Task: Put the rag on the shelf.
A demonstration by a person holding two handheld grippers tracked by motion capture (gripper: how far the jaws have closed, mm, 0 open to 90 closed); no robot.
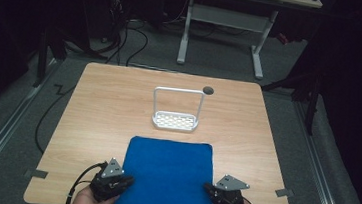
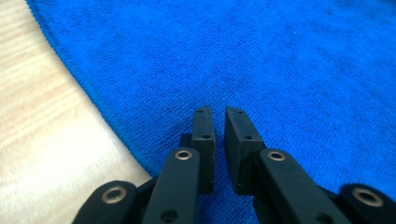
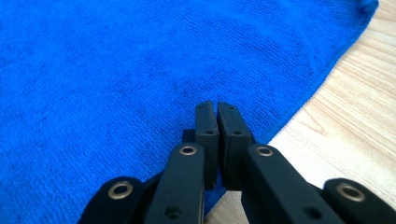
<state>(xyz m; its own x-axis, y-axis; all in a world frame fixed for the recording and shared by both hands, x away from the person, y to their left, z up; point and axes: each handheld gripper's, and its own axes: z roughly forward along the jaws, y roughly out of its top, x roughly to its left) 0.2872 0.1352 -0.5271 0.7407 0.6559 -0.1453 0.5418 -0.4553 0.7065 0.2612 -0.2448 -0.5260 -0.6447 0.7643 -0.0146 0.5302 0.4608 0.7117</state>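
left tongs: I'm hovering them narrowly apart, gripping nothing
right tongs: nearly closed, empty
risk: I'm risking dragging blue towel and bunching its near edge

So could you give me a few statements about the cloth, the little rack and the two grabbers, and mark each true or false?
1. The blue cloth lies flat on the wooden table. True.
2. The white rack stands on the cloth. False: it stands on bare wood beyond the cloth's far edge.
3. The left gripper is at the cloth's left side and the right gripper at its right side. True.
4. The rack holds a sponge. False: it looks empty.
5. The right gripper's jaws stand wide apart. False: they are almost together.
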